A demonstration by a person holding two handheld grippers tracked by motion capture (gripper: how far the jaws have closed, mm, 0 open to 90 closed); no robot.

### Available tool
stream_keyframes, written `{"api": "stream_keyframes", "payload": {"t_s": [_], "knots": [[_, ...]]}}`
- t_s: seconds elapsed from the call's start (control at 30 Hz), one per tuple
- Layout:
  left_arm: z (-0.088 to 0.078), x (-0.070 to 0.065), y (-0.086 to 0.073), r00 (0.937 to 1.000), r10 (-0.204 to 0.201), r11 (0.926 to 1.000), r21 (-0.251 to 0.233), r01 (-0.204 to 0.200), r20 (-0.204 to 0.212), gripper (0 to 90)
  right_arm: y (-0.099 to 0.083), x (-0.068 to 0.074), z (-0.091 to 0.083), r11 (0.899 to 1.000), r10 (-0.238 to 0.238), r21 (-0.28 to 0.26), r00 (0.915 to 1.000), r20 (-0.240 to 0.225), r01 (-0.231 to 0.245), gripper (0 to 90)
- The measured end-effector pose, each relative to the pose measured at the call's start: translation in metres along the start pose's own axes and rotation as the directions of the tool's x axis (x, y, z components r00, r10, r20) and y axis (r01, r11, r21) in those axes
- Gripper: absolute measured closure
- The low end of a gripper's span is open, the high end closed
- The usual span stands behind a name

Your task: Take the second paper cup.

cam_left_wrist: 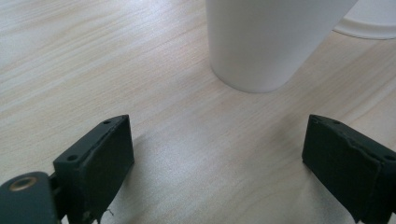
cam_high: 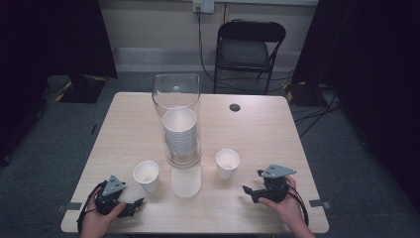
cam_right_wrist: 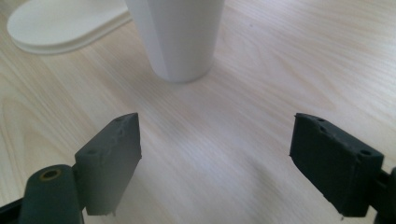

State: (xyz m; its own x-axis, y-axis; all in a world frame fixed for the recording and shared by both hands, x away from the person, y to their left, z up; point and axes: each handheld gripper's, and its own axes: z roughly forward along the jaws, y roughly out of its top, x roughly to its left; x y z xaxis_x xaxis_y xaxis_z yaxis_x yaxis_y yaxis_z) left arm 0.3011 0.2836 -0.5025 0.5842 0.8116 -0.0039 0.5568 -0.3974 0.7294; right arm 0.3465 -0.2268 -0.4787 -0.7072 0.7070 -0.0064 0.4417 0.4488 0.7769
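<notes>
- Left gripper (cam_high: 140,202) sits near the desk's front-left corner, jaws apart with nothing in them, aimed at the left paper cup (cam_high: 147,175) just ahead.
- Right gripper (cam_high: 244,190) by the front-right corner, jaws apart too, right paper cup (cam_high: 227,163) close in front.
- Both cups are empty and light, so a crooked approach probably nudges one over.
- Squeezing hard could crumple the wall.
- The cup dispenser (cam_high: 180,124) between them is easy to bump.

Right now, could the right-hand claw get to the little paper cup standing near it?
Probably yes. The right claw stands open, the paper cup stands upright just ahead of it, and only bare table lies between them.
</notes>
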Motion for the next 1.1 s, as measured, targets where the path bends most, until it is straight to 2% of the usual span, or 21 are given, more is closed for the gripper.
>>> {"api": "stream_keyframes", "payload": {"t_s": [0.33,0.53,0.73,0.77,0.93,1.1], "knots": [[0.0,0.0,0.0,1.0,0.003,1.0,0.001,-0.003,0.0,8.1,-0.017,-0.008,-0.011,1.0,0.008,0.012,1.0,0.002,-0.008,15.8],[0.0,0.0,0.0,1.0,0.002,1.0,0.001,-0.002,0.001,8.1,-0.026,-0.014,-0.015,0.999,0.035,0.018,0.9994,0.005,-0.035,14.9],[0.0,0.0,0.0,1.0,0.002,1.0,0.002,-0.002,0.001,8.1,-0.037,-0.019,-0.015,0.997,0.025,0.067,0.9996,0.012,-0.026,14.3],[0.0,0.0,0.0,1.0,0.003,1.0,0.001,-0.003,0.0,8.1,-0.039,-0.02,-0.015,0.998,0.024,0.061,0.9996,0.015,-0.025,14.8],[0.0,0.0,0.0,1.0,0.002,1.0,0.001,-0.002,0.001,8.1,-0.041,-0.024,-0.017,0.998,0.036,0.057,0.9991,0.024,-0.038,14.4],[0.0,0.0,0.0,1.0,-0.001,1.0,0.001,0.001,0.0,8.1,-0.042,-0.023,-0.017,0.998,0.02,0.065,0.9994,0.028,-0.021,13.8]]}}
